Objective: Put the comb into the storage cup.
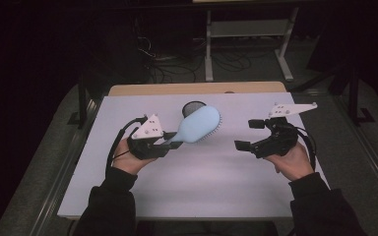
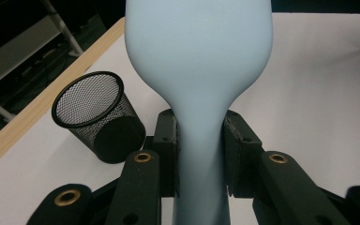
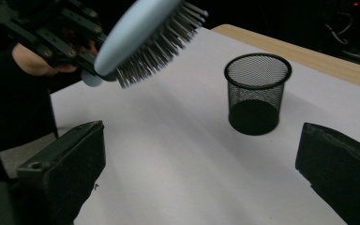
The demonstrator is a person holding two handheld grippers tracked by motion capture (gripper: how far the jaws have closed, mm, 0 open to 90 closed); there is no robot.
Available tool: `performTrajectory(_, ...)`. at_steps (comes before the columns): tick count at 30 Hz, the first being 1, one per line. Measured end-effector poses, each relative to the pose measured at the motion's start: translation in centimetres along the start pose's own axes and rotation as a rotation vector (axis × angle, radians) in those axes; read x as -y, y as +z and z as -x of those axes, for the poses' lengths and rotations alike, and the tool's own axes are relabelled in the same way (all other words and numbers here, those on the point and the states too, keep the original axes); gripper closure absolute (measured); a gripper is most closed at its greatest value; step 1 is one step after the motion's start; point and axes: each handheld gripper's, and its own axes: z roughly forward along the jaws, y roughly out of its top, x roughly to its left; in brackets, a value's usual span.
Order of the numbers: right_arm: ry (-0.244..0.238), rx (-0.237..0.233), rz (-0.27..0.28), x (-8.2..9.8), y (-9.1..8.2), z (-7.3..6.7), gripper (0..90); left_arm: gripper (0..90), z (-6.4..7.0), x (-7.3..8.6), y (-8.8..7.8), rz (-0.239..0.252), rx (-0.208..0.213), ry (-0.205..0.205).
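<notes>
A white sheet point(image 1: 202, 177) covers the table in a dark room, with cables and a metal stand on the floor beyond it. The left gripper point(image 1: 166, 141) is clamped on the handle of a pale blue hairbrush point(image 1: 197, 125); in the left gripper view both black jaws press flat against the narrow neck of the handle. The brush is held clear of the table, head pointing away, bristles facing down and sideways. A black mesh cup point(image 3: 257, 93) stands upright on the sheet just past the brush head. The right gripper point(image 1: 250, 133) holds nothing, its jaws spread wide, well apart from brush and cup.

Risks, as judged: the handle is smooth and tapers, so the brush could pivot or slide in the jaws if tilted. The wide head looks close to the cup's mouth in width; going in head first it may jam or catch its bristles on the rim. The cup looks light and could tip when struck off-centre.

The brush has a matt oval back, grey bristles and a slim handle.
</notes>
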Motion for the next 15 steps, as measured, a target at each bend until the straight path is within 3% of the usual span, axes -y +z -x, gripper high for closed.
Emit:
performTrajectory(9, 0.028, -0.063, 0.005, -1.6, 1.0, -0.2, 7.2, 70.3, 0.4, -0.3, 0.7, 0.035, -0.008, 0.005)
performTrajectory(15, 0.043, -0.067, -0.008, -2.6, 1.6, -0.1, 12.6, 70.3, 0.5, -0.3, 0.9, 0.047, -0.014, 0.005)
